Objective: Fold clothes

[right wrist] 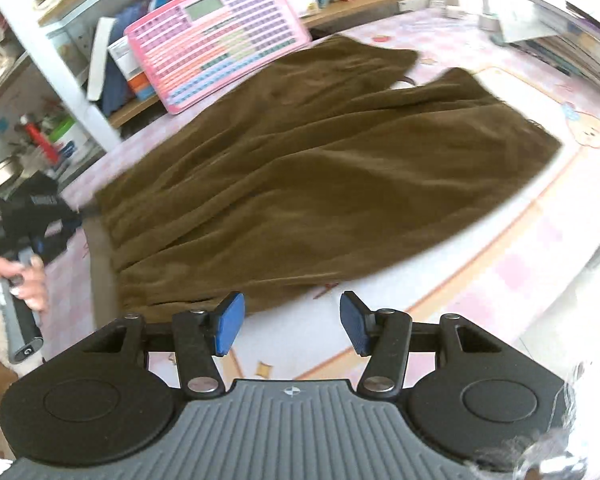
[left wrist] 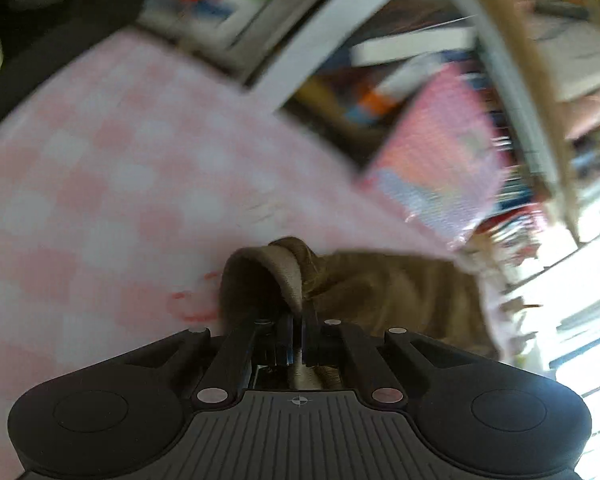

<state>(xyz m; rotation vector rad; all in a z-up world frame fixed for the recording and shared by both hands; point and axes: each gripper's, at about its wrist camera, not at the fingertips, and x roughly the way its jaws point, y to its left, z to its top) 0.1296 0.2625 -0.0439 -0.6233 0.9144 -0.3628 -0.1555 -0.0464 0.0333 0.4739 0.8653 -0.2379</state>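
At lower left a hand (right wrist: 24,280) grips the left gripper (left wrist: 298,320), jaws closed on the waistband of the brown skirt (right wrist: 320,176) spread mid-frame over the pink worktop (right wrist: 520,264), while the right gripper (right wrist: 292,324) at bottom centre hovers with jaws wide apart, holding nothing.

Black right claw (right wrist: 292,322) with blue pads (right wrist: 230,322), silver rivets, ribbed grey housing; left claw (left wrist: 297,330) matching black.
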